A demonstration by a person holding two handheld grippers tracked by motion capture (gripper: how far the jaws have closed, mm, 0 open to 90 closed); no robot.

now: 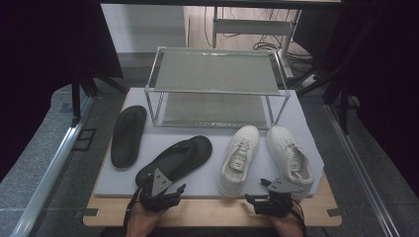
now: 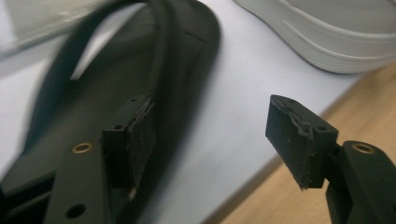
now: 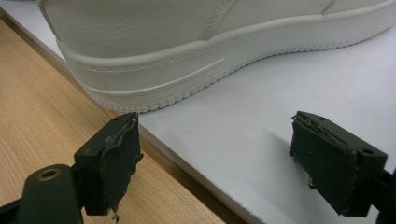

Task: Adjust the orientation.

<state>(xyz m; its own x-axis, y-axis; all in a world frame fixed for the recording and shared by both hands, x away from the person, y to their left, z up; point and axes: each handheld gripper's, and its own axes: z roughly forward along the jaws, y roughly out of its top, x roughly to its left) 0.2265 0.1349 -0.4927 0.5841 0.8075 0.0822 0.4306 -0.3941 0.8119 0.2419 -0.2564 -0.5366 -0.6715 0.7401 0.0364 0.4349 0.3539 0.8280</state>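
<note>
Black sandal is blurred and partly cut off.

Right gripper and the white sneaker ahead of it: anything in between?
Nothing. In the right gripper view, bare grey mat and the wooden table edge separate the open right gripper from the white sneaker.

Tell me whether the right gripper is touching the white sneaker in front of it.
Apart. In the right gripper view, the right gripper stands open, with bare grey mat between its jaws and the white sneaker.
</note>
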